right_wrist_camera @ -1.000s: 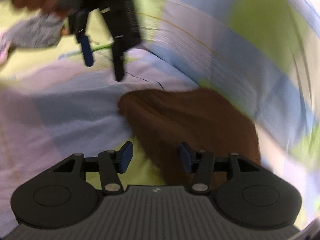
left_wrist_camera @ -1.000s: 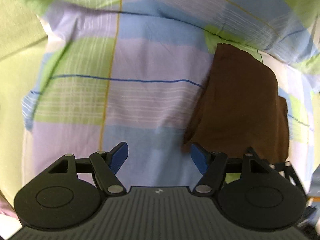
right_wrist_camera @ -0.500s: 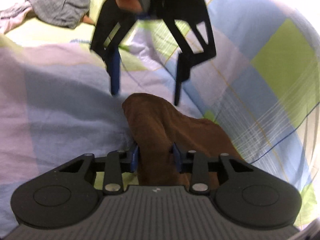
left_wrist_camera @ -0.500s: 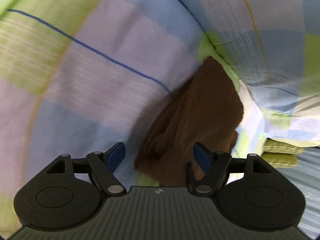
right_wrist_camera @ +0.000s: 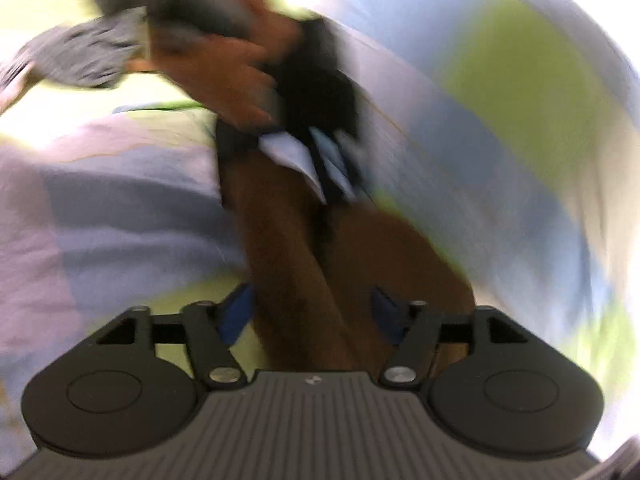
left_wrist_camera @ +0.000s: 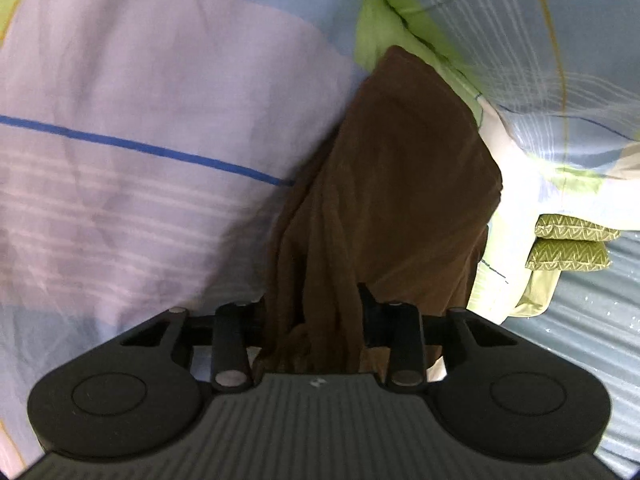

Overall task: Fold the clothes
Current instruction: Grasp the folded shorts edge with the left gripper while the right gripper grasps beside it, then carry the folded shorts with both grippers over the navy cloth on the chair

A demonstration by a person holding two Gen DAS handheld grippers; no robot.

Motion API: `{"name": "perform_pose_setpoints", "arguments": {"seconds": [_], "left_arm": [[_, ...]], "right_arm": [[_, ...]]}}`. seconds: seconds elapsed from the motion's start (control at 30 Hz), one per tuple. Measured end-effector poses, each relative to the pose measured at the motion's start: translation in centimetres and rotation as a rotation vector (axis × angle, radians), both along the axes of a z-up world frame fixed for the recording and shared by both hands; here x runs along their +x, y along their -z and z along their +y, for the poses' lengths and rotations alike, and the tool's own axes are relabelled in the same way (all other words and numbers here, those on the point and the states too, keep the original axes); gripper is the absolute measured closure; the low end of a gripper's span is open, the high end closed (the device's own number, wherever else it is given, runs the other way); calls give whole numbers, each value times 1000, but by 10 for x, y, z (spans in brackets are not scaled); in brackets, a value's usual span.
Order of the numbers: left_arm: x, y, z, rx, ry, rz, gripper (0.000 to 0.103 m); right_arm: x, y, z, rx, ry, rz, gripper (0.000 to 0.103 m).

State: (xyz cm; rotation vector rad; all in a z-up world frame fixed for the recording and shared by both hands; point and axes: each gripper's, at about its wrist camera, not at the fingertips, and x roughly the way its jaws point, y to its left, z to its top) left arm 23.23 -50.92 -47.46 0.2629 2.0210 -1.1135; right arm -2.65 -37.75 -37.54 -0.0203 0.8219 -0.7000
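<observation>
In the left wrist view, a checked bedsheet [left_wrist_camera: 152,128] in lilac, pale blue and lime fills the left side, crossed by a thin dark blue line. To its right a brown garment [left_wrist_camera: 400,184] lies on the bed in a long, rumpled strip running from the upper middle down into the left gripper [left_wrist_camera: 312,316]. Its fingers [left_wrist_camera: 370,312] are closing with the bunched near end of the cloth between them, the fabric filling the gap and hiding both pads. Further right, past the edge of the sheet, two green cushions [left_wrist_camera: 572,244] with a zigzag pattern are stacked one on the other, and beyond them lies a grey ribbed surface [left_wrist_camera: 600,320]; only this view shows either.

The right wrist view is heavily smeared by motion. At its upper left a grey garment [right_wrist_camera: 88,56] lies on the bed, well apart from the brown one, and this view alone shows it. Toward the middle, a person's hand [right_wrist_camera: 236,76] grips the black body of the left gripper [right_wrist_camera: 316,120], which stands over the far end of the brown garment [right_wrist_camera: 296,240]. The cloth runs down from there into the right gripper [right_wrist_camera: 316,312], whose blue-padded fingers [right_wrist_camera: 236,312] are opening and stand apart on either side of it without visibly pressing. The checked bedsheet [right_wrist_camera: 500,152] spreads to the right in blurred blue and lime.

A small pale mark sits on each gripper's ribbed housing, too small to read.
</observation>
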Motion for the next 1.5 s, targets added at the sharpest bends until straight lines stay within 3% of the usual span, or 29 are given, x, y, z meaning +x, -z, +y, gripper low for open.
{"name": "perform_pose_setpoints", "arguments": {"seconds": [0.1,0.23,0.3,0.37,0.5,0.57,0.67,0.7,0.73,0.83,0.93,1.1,1.3,1.5], "left_arm": [[-5,0,-1,13,-7,-13,58],[-11,0,-1,21,-21,-21,57],[-14,3,-1,23,-25,-19,57],[-17,5,-2,24,-25,-18,57],[-22,6,-4,26,-26,-11,57],[-26,8,-5,21,-22,-8,57],[-30,9,-8,6,-9,-6,58],[-35,7,-9,-10,9,-17,59],[-40,2,-10,-33,35,-40,62],[-56,-13,-14,-98,102,-88,78],[-73,-29,-14,-140,122,-64,80],[-120,-54,-11,-185,237,-59,80],[-222,-78,-3,-205,410,-21,80],[-381,-100,4,-205,618,36,80]], "right_arm": [[-63,-4,-48,186,239,-78,38],[-134,17,-113,551,422,-382,33],[-156,39,-137,758,408,-553,33],[-156,52,-149,878,346,-640,33],[-123,67,-159,989,236,-672,33],[-107,69,-162,989,224,-671,35],[-79,75,-164,959,271,-662,65],[-74,77,-165,955,303,-661,81],[-74,77,-161,952,325,-663,83],[-84,61,-143,905,346,-673,87],[-92,45,-125,865,382,-723,88],[-132,19,-79,827,507,-811,89],[-208,-8,-3,788,690,-903,88],[-313,-39,91,711,888,-972,88]]}}
